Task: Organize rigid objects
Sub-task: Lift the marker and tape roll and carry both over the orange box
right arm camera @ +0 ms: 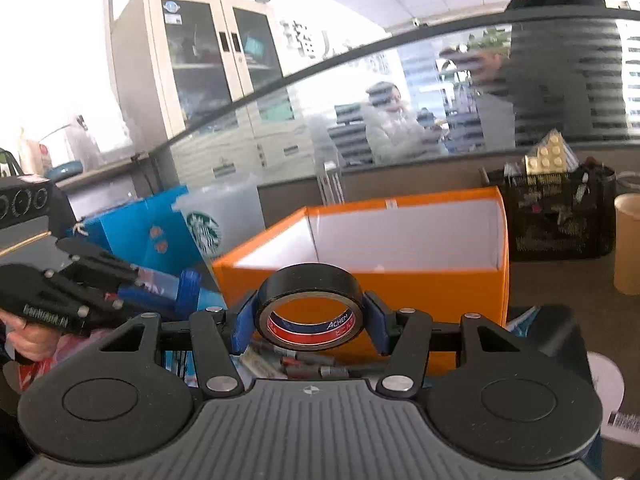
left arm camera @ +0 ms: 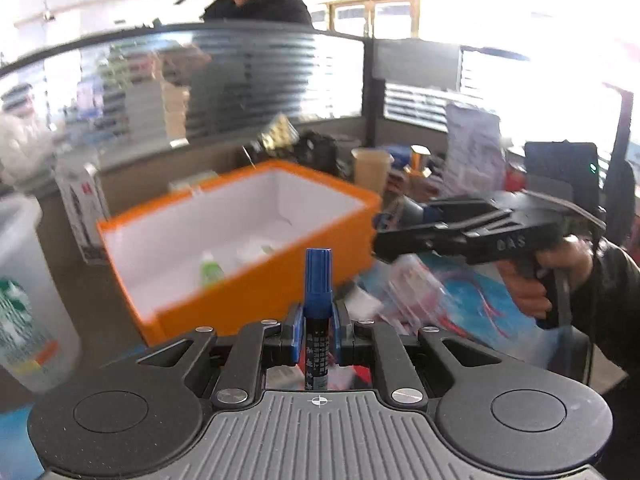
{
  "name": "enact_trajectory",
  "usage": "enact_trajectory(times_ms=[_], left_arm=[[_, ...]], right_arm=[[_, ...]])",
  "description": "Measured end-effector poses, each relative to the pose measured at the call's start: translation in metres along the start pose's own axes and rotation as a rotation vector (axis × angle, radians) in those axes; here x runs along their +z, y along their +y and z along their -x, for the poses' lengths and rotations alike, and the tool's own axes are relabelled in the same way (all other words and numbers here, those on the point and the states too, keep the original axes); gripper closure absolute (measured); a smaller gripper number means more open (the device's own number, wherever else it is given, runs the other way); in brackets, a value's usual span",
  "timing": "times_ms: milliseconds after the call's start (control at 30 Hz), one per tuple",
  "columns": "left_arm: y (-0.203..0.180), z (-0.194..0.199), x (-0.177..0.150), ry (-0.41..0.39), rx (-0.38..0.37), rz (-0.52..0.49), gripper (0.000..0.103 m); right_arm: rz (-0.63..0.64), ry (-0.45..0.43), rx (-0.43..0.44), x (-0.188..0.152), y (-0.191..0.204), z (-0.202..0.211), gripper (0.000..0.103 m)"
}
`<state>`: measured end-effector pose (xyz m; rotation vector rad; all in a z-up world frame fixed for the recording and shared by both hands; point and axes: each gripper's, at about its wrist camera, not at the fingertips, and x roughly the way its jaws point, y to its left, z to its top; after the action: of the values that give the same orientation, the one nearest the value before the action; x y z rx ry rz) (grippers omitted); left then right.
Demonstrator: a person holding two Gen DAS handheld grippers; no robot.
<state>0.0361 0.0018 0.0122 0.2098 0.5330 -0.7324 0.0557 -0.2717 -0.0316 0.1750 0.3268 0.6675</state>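
Over the orange box [right arm camera: 400, 280], left tool [left arm camera: 316, 322] grips a blue marker [left arm camera: 318, 276], right tool [right arm camera: 310, 320] clamps black tape [right arm camera: 310, 300]; I'd go lower before releasing.

Open box [right arm camera: 400, 280] sits mid-desk, a small bottle [left arm camera: 211, 272] lying inside it. Left of the box: a lidded cup [right arm camera: 218, 216] — bag [right arm camera: 136, 232] further left. Behind the box on the right, a mesh organizer [right arm camera: 560, 220]; paper cup [right arm camera: 628, 244] right of that. Markers [right arm camera: 316, 364] lie before the box.
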Motion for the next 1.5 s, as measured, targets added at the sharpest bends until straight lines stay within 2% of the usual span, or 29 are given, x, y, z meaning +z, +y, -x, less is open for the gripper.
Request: enact_trajectory(times_ms=[200,400,633,1033,1300,1500], left_arm=[[0.014,-0.004,0.027,-0.017,0.029,0.035,0.091],[0.033,-0.019,0.059,-0.002,0.101,0.079,0.091],[0.049,-0.035,0.081,0.002,0.148,0.101,0.091],[0.062,-0.05,0.098,-0.012,0.154,0.129,0.09],[0.077,-0.059,0.103,-0.003,0.19,0.156,0.09],[0.088,-0.067,0.099,0.014,0.19,0.179,0.09]], right_arm=[[-0.017,-0.042,-0.022,0.021,-0.007,-0.003,0.051],[-0.014,-0.08,-0.029,0.039,-0.012,-0.007,0.051],[-0.006,-0.068,-0.051,0.05,-0.016,-0.016,0.051],[0.013,-0.05,-0.103,0.072,-0.013,-0.042,0.051],[0.065,0.023,-0.16,0.086,-0.005,-0.074,0.051],[0.09,0.053,-0.18,0.087,-0.003,-0.087,0.051]])
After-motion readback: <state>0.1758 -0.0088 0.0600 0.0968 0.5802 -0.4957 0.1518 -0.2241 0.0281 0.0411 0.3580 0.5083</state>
